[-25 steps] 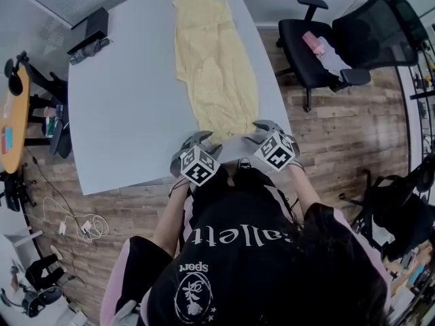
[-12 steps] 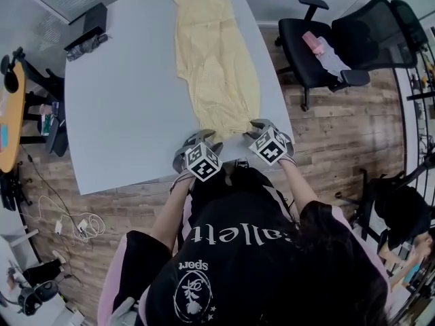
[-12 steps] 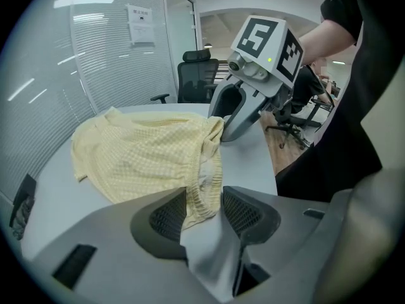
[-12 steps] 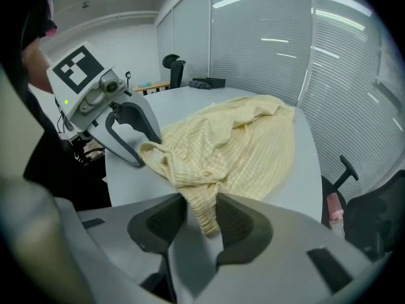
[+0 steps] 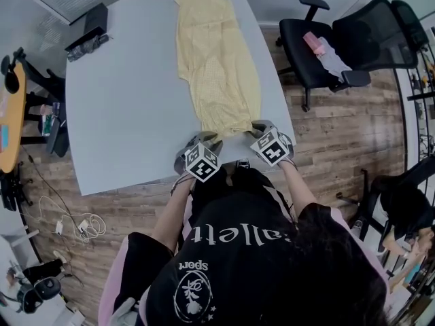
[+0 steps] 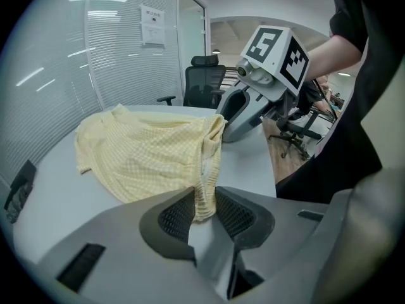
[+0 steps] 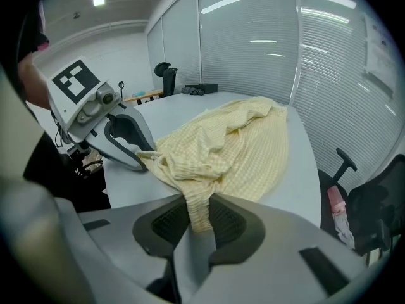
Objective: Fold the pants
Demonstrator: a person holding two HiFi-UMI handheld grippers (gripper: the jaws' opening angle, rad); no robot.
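**Both grippers pinch the near edge of the yellow pants**

We see the pants as a pale yellow garment with a fine check, lying lengthwise on the grey table. They run from the upper middle of the head view down to the table's near edge. The cloth is wrinkled, broad in the middle and gathered narrow at the near end, where the edge is ribbed.

Our left gripper sits at the lower-left corner of that near end and our right gripper at the lower-right corner. Both point down at the table. The jaws of both have just been closing. In the left gripper view the left gripper has its jaws drawn narrow with a fold of the ribbed edge between the pads. In the right gripper view the right gripper likewise clamps a bunched strip of yellow cloth. The edge between the two grippers is slack and crumpled.

A black box lies at the table's upper-left corner, well apart from the pants. A black office chair stands on the wooden floor just right of the table, with a pink and white bundle on its seat. A round orange table shows at the left edge, and white cables lie on the floor at lower left.
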